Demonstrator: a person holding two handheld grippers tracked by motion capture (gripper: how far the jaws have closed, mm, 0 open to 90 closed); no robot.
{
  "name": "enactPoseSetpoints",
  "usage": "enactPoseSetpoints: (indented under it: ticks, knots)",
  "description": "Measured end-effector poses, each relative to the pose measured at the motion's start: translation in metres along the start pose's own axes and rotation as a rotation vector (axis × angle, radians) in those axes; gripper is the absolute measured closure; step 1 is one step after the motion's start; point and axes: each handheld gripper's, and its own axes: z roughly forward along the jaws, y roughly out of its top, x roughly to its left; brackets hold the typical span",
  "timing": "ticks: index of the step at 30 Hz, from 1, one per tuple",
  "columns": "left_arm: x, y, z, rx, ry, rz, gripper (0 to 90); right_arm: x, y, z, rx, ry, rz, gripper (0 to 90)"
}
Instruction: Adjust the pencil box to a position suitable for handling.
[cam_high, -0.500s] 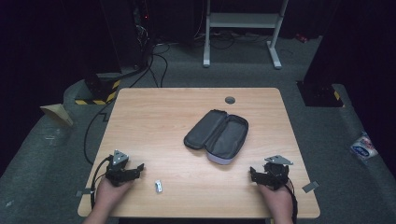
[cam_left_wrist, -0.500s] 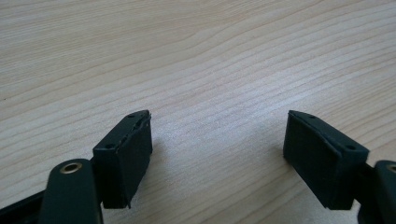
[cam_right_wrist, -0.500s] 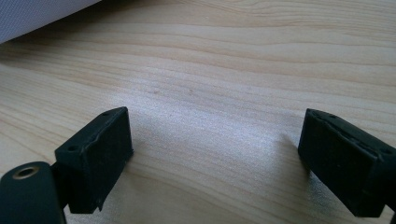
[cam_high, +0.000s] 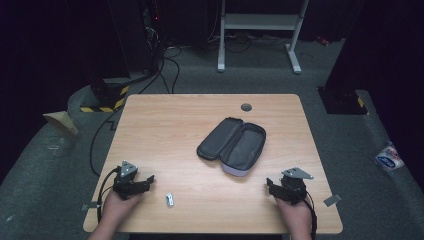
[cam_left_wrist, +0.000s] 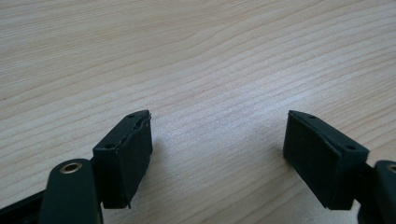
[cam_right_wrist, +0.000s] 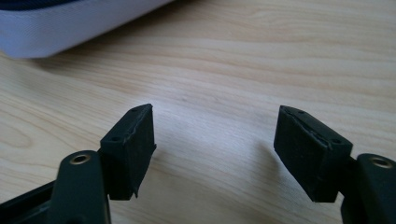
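My left gripper (cam_high: 145, 181) and right gripper (cam_high: 271, 187) — both released, jaws apart — rest on the table (cam_high: 165, 125); the opened case (cam_high: 232, 145) lies far-centre.

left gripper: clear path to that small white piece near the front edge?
Probably yes. The left gripper is open, and the small white piece lies just to its right on bare table, with nothing between them. The open case sits farther off.

Wooden table (cam_high: 165, 120) bears open case (cam_high: 232, 145); small clip (cam_high: 170, 199).
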Motion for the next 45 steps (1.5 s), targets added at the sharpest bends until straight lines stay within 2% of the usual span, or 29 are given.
enactPoseSetpoints:
  ticks: [6, 10, 13, 16, 18, 19, 20, 22, 29, 32, 35, 36, 39, 42, 45]
  knots:
    - [0.000, 0.001, 0.001, -0.002, -0.006, -0.003, 23.7, 0.010, 0.007, -0.004, -0.037, 0.012, -0.019, 31.9]
    - [0.000, 0.001, 0.001, -0.002, -0.006, -0.001, 23.7, 0.020, 0.013, -0.009, -0.068, 0.037, -0.011, 32.5]
    - [0.000, 0.001, 0.001, -0.001, -0.006, -0.001, 23.6, 0.030, 0.018, -0.012, -0.087, 0.055, -0.024, 33.3]
    - [0.000, 0.001, 0.001, -0.002, -0.006, -0.001, 23.6, 0.041, 0.029, -0.014, -0.118, 0.081, -0.050, 34.6]
    - [0.000, 0.001, 0.001, -0.002, -0.006, -0.001, 23.6, 0.044, 0.031, -0.015, -0.124, 0.091, -0.053, 34.9]
    - [0.000, 0.001, 0.001, -0.002, -0.006, -0.001, 23.6, 0.051, 0.037, -0.014, -0.139, 0.109, -0.067, 35.8]
    - [0.000, 0.001, 0.001, -0.002, -0.006, -0.001, 23.6, 0.051, 0.037, -0.014, -0.139, 0.109, -0.067, 35.8]
    - [0.000, 0.001, 0.001, -0.001, -0.005, -0.003, 23.6, 0.060, 0.044, -0.013, -0.154, 0.130, -0.087, 37.2]
    - [0.000, 0.001, 0.001, 0.002, -0.003, 0.002, 23.6, 0.079, 0.054, -0.002, -0.145, 0.164, -0.140, 43.3]
    - [0.000, 0.001, 0.001, 0.001, -0.003, -0.001, 23.6, 0.085, 0.056, 0.005, -0.130, 0.160, -0.159, 48.2]
    - [0.000, 0.001, 0.001, 0.001, -0.003, -0.001, 23.6, 0.088, 0.055, 0.014, -0.113, 0.161, -0.158, 57.2]
    - [0.000, 0.001, 0.001, 0.001, -0.003, -0.001, 23.6, 0.088, 0.055, 0.014, -0.113, 0.161, -0.158, 57.2]
    - [0.000, 0.001, 0.001, 0.001, -0.004, -0.001, 23.6, 0.092, 0.053, 0.017, -0.116, 0.178, -0.158, 70.2]
    - [0.000, 0.001, 0.001, 0.001, -0.003, 0.001, 23.6, 0.102, 0.051, 0.019, -0.120, 0.200, -0.171, 78.1]
    - [0.000, 0.001, 0.001, 0.001, -0.003, -0.001, 23.6, 0.113, 0.049, 0.021, -0.127, 0.215, -0.193, 81.3]
